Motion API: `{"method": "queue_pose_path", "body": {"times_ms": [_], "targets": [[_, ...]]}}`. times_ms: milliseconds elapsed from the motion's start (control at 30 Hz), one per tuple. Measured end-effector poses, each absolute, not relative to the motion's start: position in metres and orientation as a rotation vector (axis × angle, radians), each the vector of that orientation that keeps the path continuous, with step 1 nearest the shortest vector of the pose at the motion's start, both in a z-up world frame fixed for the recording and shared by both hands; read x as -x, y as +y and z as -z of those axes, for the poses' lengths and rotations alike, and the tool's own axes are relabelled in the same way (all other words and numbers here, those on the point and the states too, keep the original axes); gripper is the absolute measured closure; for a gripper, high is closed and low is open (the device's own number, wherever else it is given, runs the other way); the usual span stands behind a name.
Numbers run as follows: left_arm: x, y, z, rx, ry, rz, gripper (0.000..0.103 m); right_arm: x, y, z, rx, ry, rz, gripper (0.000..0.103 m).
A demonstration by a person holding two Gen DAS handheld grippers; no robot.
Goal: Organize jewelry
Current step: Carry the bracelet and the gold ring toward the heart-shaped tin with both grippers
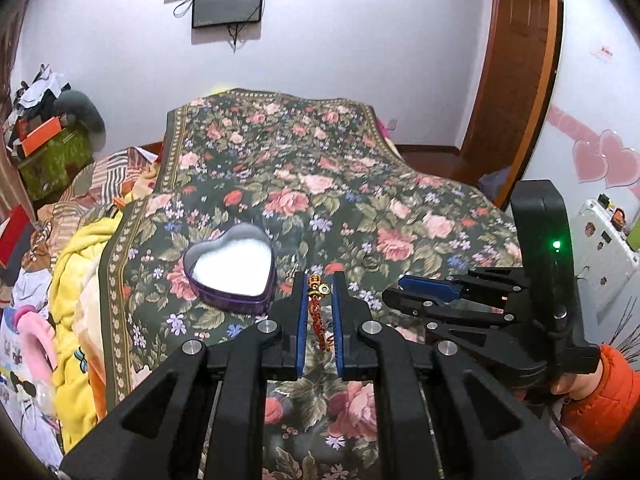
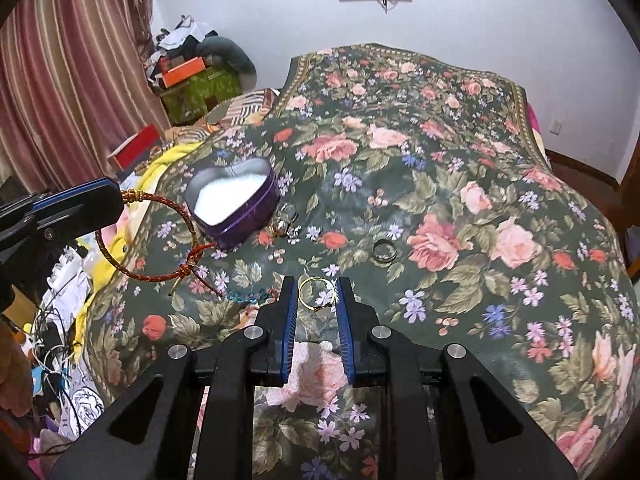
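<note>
1. The bed [image 2: 460, 168], under a dark floral cover, carries everything; it fills both views.
2. The heart-shaped tin [image 2: 236, 200], purple-walled and open, sits on the cover at about ten o'clock from the right tongs. Its pale inside looks empty, so nothing appears to be stored yet.
3. The left tongs [image 1: 318, 300] are closed almost fully on a red braided bracelet [image 2: 148, 240] with gold beads. In the right wrist view the bracelet hangs as a loop from the tip, clear of the cover and just left of the tin, its loose tail reaching down toward the tin's base.
4. The right tongs [image 2: 317, 292] are narrowed onto a thin gold ring [image 2: 316, 294], which stands upright between the blue pads. The pads seem to touch its sides, and it looks raised off the cover, though that is hard to confirm.
5. A dark band ring [image 2: 385, 251] lies flat on the cover at about one o'clock from the right tongs, well apart from the tin.
6. A small silvery cluster [image 2: 286, 220], possibly earrings or a pendant, lies just beside the tin at its four o'clock edge.
7. A teal beaded strand [image 2: 248, 295] lies on the cover at nine o'clock from the right tongs.
8. Judged progress: early. Two pieces are in hand and none in the tin; at least three remain to collect.
</note>
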State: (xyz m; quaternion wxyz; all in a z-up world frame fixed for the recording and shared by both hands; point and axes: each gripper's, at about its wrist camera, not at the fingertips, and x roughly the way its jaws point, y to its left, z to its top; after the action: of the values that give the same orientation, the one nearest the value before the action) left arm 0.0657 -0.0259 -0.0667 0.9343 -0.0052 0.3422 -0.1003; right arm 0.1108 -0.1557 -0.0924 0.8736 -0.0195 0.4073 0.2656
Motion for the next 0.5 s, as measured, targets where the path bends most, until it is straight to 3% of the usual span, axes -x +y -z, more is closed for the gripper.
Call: {"method": "queue_pose_path", "body": {"times_ms": [500], "targets": [[-0.075, 0.003, 0.055, 0.085, 0.68, 0.206, 0.093, -0.119, -0.16, 0.084, 0.02, 0.829, -0.556, 0.086]]}}
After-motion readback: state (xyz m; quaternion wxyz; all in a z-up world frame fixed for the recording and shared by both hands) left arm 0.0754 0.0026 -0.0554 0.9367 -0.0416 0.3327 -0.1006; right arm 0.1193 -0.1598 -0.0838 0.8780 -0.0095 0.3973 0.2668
